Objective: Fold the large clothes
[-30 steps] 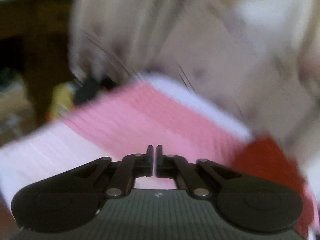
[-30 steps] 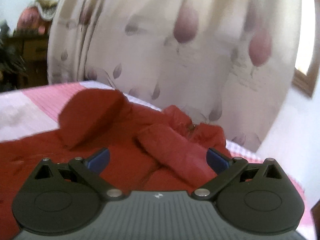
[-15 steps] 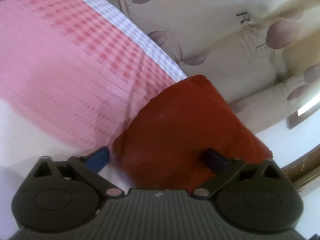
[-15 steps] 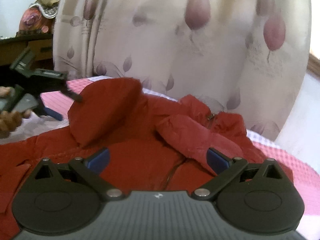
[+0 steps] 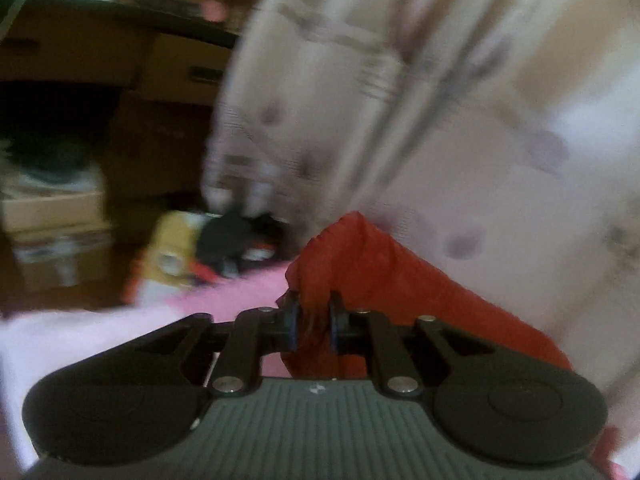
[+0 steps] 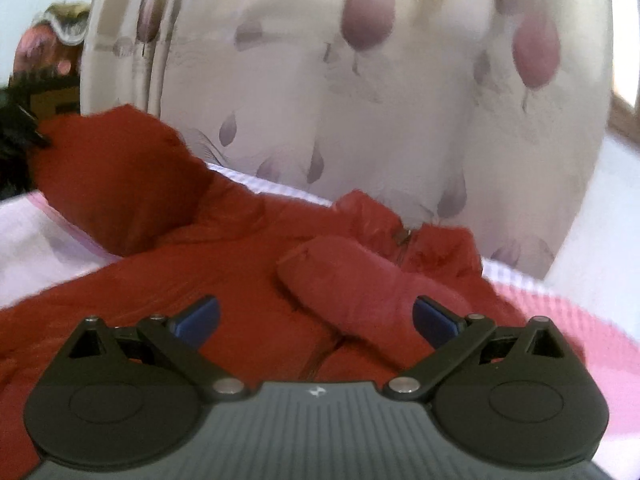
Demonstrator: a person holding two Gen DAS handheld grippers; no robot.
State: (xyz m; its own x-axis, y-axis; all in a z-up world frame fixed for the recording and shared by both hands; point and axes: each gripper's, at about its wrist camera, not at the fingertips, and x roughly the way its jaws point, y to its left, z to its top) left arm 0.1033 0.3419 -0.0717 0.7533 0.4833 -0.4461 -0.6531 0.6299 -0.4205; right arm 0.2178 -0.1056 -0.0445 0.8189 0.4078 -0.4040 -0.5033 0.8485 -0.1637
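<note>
The red jacket [image 6: 224, 280] lies spread on the bed [image 6: 560, 312], its far sleeve [image 6: 120, 176] lifted at ten o'clock, the other sleeve [image 6: 360, 284] already laid across the chest. The left claw [image 5: 314, 320] is clamped on that raised sleeve's cuff [image 5: 320, 264], held level above the bedding. The step in hand looks like the sleeve fold; next it likely needs carrying inward over the body. The right claw [image 6: 316, 316] hovers low over the jacket front, fingers wide apart, holding nothing.

Both wrist views low, close over the red jacket [image 6: 224, 280], curtain-facing.
</note>
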